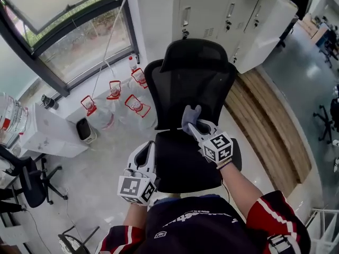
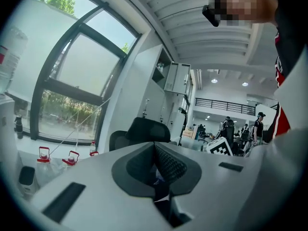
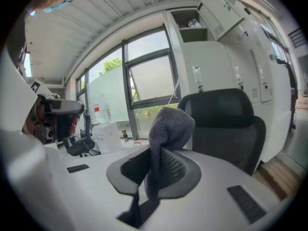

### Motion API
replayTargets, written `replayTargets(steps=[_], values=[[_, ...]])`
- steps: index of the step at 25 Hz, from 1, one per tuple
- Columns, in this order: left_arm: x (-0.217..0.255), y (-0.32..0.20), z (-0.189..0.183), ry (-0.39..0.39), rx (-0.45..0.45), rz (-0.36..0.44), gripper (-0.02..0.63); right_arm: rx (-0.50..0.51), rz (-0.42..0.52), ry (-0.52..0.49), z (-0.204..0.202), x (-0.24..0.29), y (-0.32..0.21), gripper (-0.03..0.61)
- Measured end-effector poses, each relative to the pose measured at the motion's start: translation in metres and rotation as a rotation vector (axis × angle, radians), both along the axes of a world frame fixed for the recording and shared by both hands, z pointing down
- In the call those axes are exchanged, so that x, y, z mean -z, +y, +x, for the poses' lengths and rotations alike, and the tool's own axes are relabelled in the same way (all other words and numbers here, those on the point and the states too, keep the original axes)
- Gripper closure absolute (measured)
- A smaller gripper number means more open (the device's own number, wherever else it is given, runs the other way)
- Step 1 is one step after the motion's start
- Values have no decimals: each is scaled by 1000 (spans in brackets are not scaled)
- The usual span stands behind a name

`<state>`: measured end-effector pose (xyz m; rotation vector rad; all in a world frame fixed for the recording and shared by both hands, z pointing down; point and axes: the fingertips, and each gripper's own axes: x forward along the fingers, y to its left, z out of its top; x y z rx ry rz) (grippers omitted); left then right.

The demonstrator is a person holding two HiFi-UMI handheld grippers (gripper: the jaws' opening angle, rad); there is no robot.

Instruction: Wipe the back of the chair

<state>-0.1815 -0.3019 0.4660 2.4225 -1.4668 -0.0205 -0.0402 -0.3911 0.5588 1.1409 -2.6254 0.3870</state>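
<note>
A black mesh office chair [image 1: 193, 83] with a headrest stands in front of me, its back facing away toward the lockers. My right gripper [image 1: 195, 128] is shut on a grey cloth [image 1: 190, 115], which it holds against the low front of the backrest, just above the seat. In the right gripper view the cloth [image 3: 168, 129] bunches up out of the jaws, with the chair [image 3: 226, 124] behind it. My left gripper [image 1: 144, 152] hangs by the seat's front left edge, shut and empty. The left gripper view shows the chair [image 2: 144, 129] farther off.
Several big water jugs with red handles [image 1: 114, 94] stand on the floor left of the chair under a large window. White lockers [image 1: 222, 15] stand behind it. A wooden floor strip [image 1: 270, 126] runs along the right. Another black chair [image 1: 29, 181] and a white box [image 1: 47, 134] stand at left.
</note>
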Motion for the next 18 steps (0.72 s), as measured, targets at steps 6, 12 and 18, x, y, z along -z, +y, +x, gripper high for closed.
replayTargets(steps=[6, 12, 18], values=[[16, 86, 74, -45, -53, 37, 589, -143, 35, -47, 107, 50, 141, 516], [27, 188, 147, -73, -104, 56, 589, -167, 17, -41, 182, 49, 289, 517], [62, 284, 200, -108, -114, 111, 589, -143, 64, -98, 218, 89, 387, 517]])
